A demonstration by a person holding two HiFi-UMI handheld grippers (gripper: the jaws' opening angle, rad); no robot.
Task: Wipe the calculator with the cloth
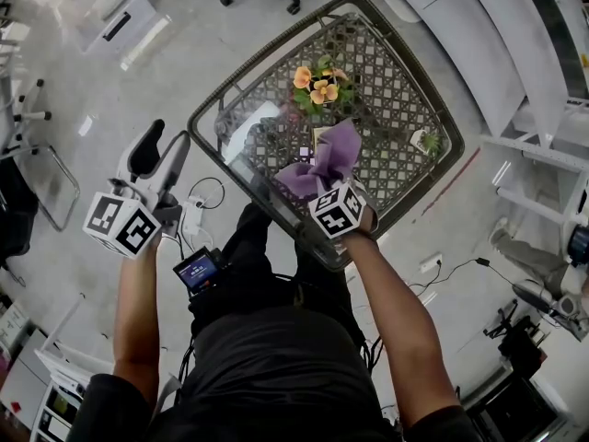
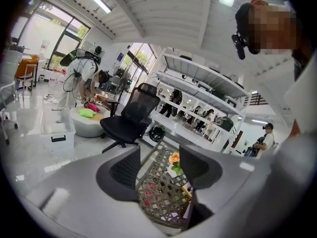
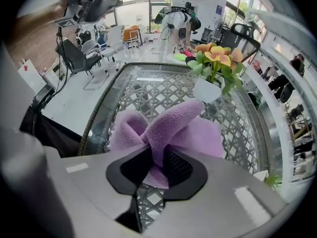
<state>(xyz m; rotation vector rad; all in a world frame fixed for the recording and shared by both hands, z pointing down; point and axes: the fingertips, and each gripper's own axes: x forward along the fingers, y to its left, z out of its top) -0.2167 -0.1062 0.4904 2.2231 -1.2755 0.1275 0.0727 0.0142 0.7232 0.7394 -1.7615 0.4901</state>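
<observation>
Right gripper (image 3: pixel 154 166) tipped steeply down over table's (image 3: pixel 94 118) near edge, clamped on purple cloth (image 3: pixel 168 128). Left gripper (image 2: pixel 157 167) off-table, jaws apart, empty.

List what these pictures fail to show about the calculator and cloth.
The calculator: not made out in any view; the purple cloth, clamped in the right hand-held gripper, blocks the table beneath it in head and right gripper views.
Cloth touching the table or not: its folds hide that.
Left gripper view: the open left hand-held gripper cuts off the table's near end.
</observation>
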